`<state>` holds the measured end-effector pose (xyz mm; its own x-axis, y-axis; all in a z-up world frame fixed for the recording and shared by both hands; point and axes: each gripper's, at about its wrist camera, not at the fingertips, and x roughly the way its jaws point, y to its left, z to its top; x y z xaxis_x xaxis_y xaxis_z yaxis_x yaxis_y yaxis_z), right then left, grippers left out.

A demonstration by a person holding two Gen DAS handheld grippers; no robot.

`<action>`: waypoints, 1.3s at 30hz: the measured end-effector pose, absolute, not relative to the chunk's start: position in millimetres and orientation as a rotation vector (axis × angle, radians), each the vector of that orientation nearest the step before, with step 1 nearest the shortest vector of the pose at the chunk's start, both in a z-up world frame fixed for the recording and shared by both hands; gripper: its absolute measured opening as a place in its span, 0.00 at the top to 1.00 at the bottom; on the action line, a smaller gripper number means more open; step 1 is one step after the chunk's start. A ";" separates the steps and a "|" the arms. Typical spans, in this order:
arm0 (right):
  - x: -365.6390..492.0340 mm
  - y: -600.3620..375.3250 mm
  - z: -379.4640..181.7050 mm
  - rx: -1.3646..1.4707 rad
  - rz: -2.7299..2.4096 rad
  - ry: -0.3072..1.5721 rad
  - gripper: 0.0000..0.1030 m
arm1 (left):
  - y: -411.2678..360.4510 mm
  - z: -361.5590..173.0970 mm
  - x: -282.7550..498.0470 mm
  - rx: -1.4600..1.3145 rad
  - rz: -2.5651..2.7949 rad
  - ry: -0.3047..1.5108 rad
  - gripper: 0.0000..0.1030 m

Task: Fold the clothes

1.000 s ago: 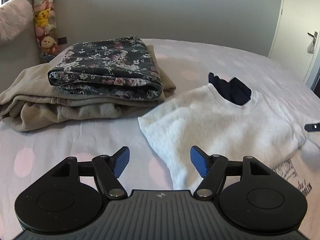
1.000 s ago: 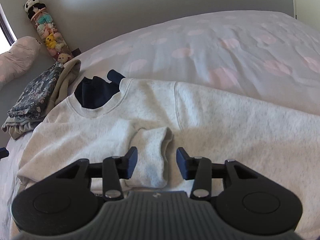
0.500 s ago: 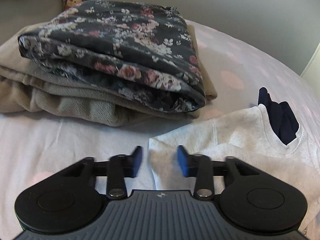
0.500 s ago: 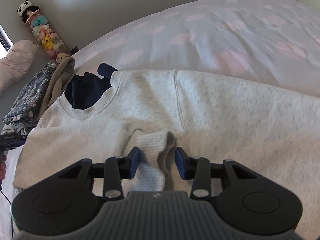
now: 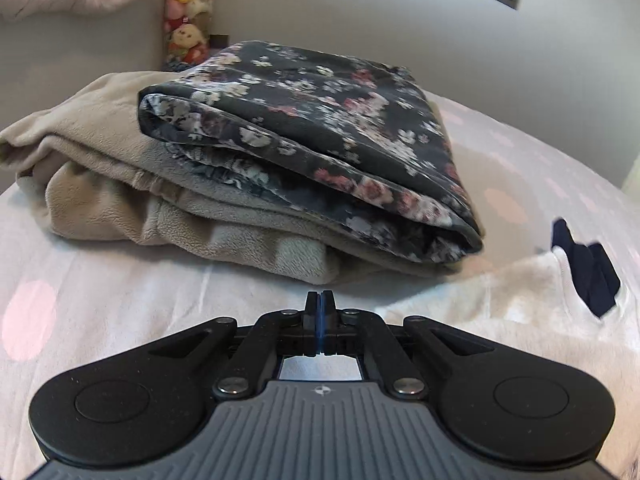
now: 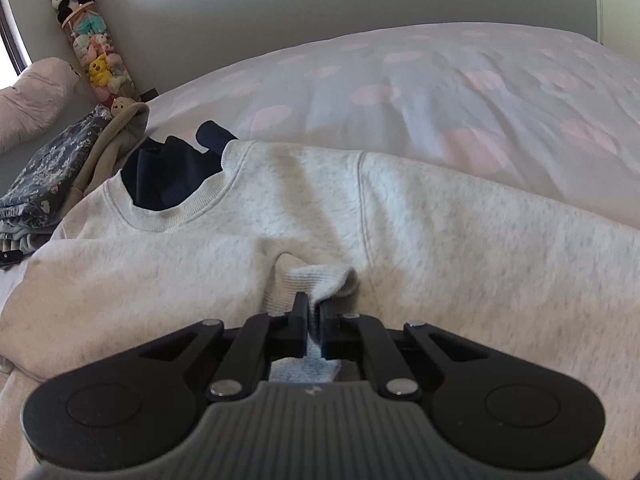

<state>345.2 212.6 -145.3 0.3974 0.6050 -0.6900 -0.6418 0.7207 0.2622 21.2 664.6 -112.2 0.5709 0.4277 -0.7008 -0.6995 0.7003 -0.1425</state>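
Since your left gripper [image 5: 320, 304] has just clamped fully together at the sweatshirt [image 6: 440, 240]'s left edge, nothing visible between the pads, check that grab; your right gripper [image 6: 314, 316] has just pinched the cuff [image 6: 316, 280] mid-chest, ready for folding.

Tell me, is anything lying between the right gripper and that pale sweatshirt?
Nothing visible. The right gripper has just been closing and now pinches the ribbed cuff of the grey sweatshirt directly between its pads.
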 end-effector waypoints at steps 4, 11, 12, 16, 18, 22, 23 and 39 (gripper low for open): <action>341.9 201.2 -135.3 -0.017 0.782 0.860 0.79 | 640.4 -105.2 13.0 -0.406 0.641 0.709 1.00; 323.0 143.9 -97.4 -0.026 0.739 0.829 0.62 | 565.0 -93.1 -1.8 -0.373 0.576 0.775 0.80; 320.8 130.1 -89.9 -0.027 0.715 0.820 0.58 | 554.5 -89.5 -5.1 -0.377 0.564 0.776 0.78; 313.3 65.8 -56.7 -0.049 0.612 0.793 0.55 | 511.4 -74.9 -14.9 -0.364 0.550 0.784 0.58; 310.1 30.3 -38.9 -0.075 0.549 0.776 0.55 | 487.4 -69.1 -17.7 -0.329 0.552 0.794 0.53; 304.6 -48.2 -4.0 -0.083 0.397 0.746 0.55 | 445.0 -66.1 -20.6 -0.293 0.541 0.819 0.52; 303.4 -66.8 3.6 -0.072 0.360 0.746 0.55 | 435.7 -66.9 -20.6 -0.287 0.539 0.828 0.52; 317.6 -152.4 -10.8 0.082 0.138 0.880 0.66 | 387.8 -90.6 -43.1 -0.309 0.627 0.874 0.49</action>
<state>317.6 -152.4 -10.8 0.6290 0.1540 -0.7620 -0.0867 0.9880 0.1280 -43.1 387.8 -90.6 0.4797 0.3828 -0.7895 -0.6254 0.7803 -0.0017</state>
